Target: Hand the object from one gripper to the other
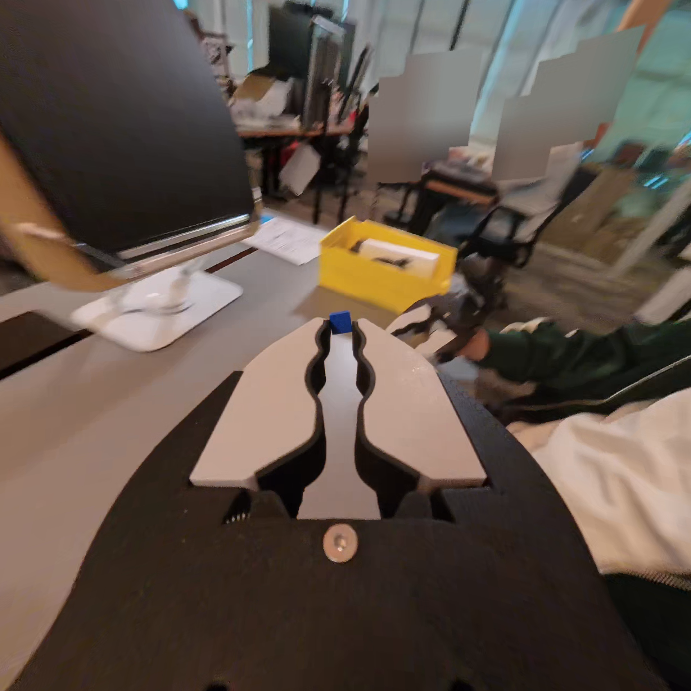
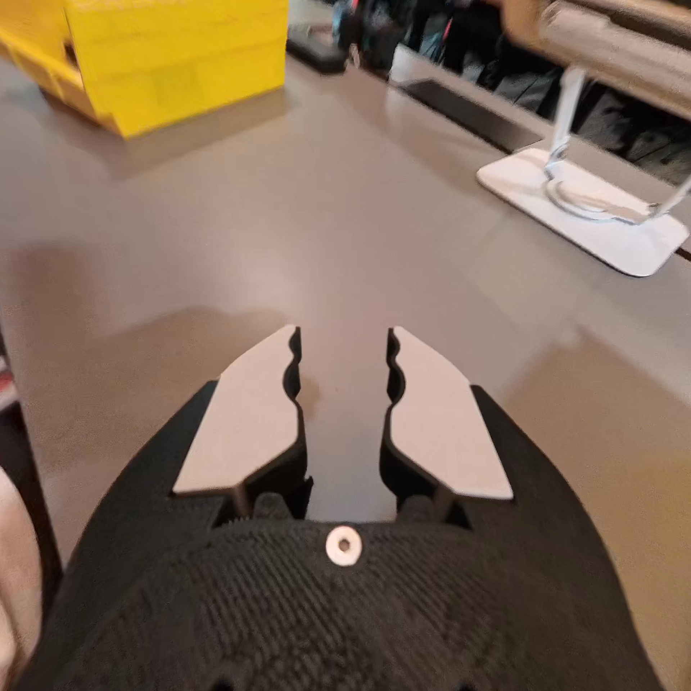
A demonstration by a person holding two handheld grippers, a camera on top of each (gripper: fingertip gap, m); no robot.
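Small blue cube [image 1: 340,323] pinched at left tool [image 1: 341,326] tips, right tool [image 2: 344,331] spread, empty

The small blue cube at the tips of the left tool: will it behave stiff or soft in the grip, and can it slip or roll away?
The small blue cube keeps sharp edges between the left tool fingertips, so it is probably stiff. Only the very tips pinch it, so it could slip out. With flat faces, it would likely not roll on the grey table.
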